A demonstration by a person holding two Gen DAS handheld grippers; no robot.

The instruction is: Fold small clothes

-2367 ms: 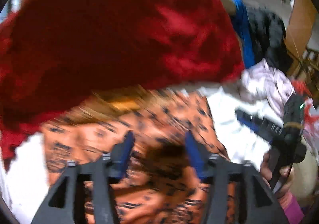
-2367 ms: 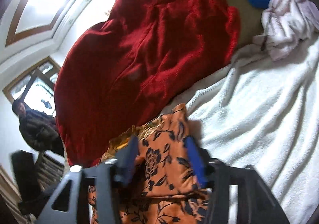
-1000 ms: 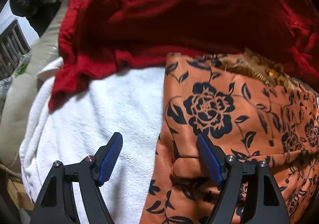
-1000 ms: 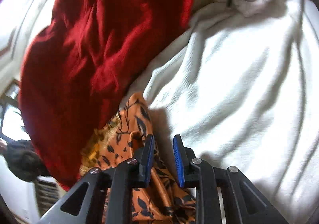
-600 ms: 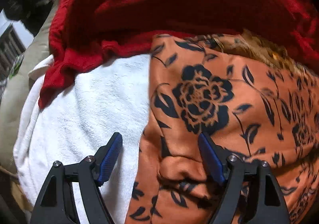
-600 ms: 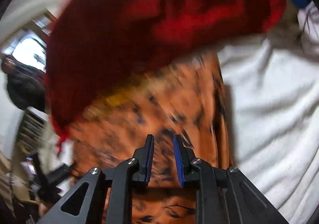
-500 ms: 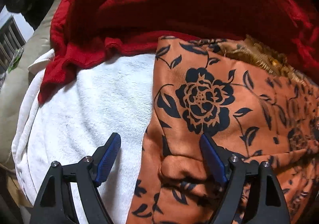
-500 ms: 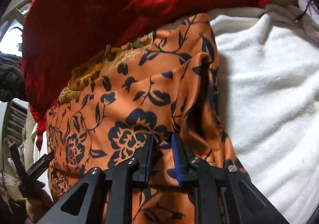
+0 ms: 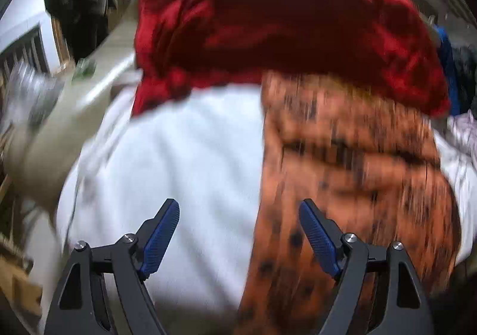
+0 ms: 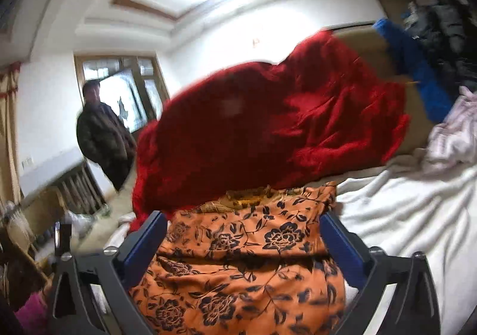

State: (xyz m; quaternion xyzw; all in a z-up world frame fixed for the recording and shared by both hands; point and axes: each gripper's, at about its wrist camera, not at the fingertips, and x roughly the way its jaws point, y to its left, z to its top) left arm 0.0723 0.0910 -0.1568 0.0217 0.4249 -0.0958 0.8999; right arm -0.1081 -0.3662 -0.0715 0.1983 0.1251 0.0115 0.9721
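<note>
An orange garment with a black flower print (image 10: 247, 257) lies folded over on a white towel (image 10: 417, 221). It also shows, blurred, in the left wrist view (image 9: 351, 162), on the towel (image 9: 184, 162). My right gripper (image 10: 243, 241) is open above the garment, its jaws wide apart and empty. My left gripper (image 9: 240, 230) is open and empty, over the towel at the garment's left edge.
A red blanket (image 10: 268, 126) is heaped behind the garment, also in the left wrist view (image 9: 283, 22). A pale pink garment (image 10: 453, 132), blue cloth (image 10: 414, 66) and dark clothes lie at the right. A person in a dark coat (image 10: 101, 132) stands at the back left.
My right gripper has opened, let go of the garment and pulled back from it. My left gripper has lifted and drawn back, still open. The garment now lies folded over.
</note>
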